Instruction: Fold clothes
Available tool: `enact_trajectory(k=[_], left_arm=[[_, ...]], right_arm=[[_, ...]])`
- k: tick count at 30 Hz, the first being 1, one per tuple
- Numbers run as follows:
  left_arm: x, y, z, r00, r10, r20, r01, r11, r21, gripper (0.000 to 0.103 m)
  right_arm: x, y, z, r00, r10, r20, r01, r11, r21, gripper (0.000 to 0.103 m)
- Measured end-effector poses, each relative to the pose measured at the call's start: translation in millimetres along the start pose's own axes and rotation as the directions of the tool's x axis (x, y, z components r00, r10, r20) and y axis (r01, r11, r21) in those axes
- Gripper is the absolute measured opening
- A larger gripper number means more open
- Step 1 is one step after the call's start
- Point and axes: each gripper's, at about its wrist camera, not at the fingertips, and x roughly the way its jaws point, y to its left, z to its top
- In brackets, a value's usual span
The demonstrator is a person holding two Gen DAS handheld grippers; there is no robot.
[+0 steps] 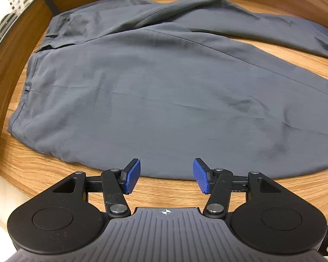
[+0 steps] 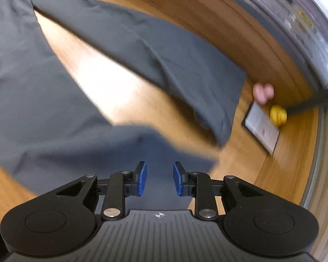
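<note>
right gripper point(image 2: 159, 179) above trousers point(image 2: 124, 50); card point(image 2: 262, 127), yellow ball point(image 2: 278, 114) beside.

Bare bench point(image 2: 111, 83) ahead of right fingers point(image 2: 142, 179), between trouser legs point(image 2: 155, 50); far right blocked by booklet point(image 2: 262, 126), yellow object point(image 2: 278, 114), pink object point(image 2: 263, 92).

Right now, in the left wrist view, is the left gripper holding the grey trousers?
No, the left gripper stands open with nothing between its blue pads, just over the near edge of the grey trousers.
</note>
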Motion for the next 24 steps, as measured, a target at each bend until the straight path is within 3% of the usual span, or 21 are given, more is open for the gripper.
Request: enact_trajectory(k=[7, 13, 24], left_arm=[[-2, -33, 10, 0.999, -0.03, 0.013, 0.029, 0.998, 0.057, 0.056], [-6, -53, 14, 0.999, -0.036, 0.023, 0.034, 0.995, 0.09, 0.057], [-11, -60, 9, 1.0, -0.021, 0.014, 0.02, 0.996, 0.084, 0.057]], right_arm=[[6, -13, -70, 0.997, 0.035, -0.066, -0.025, 0.987, 0.159, 0.034], [23, -28, -109, 0.995, 0.088, -0.052, -0.063, 0.927, 0.37, 0.035], [59, -33, -134, 0.992, 0.122, -0.01, -0.097, 0.837, 0.538, 0.035]])
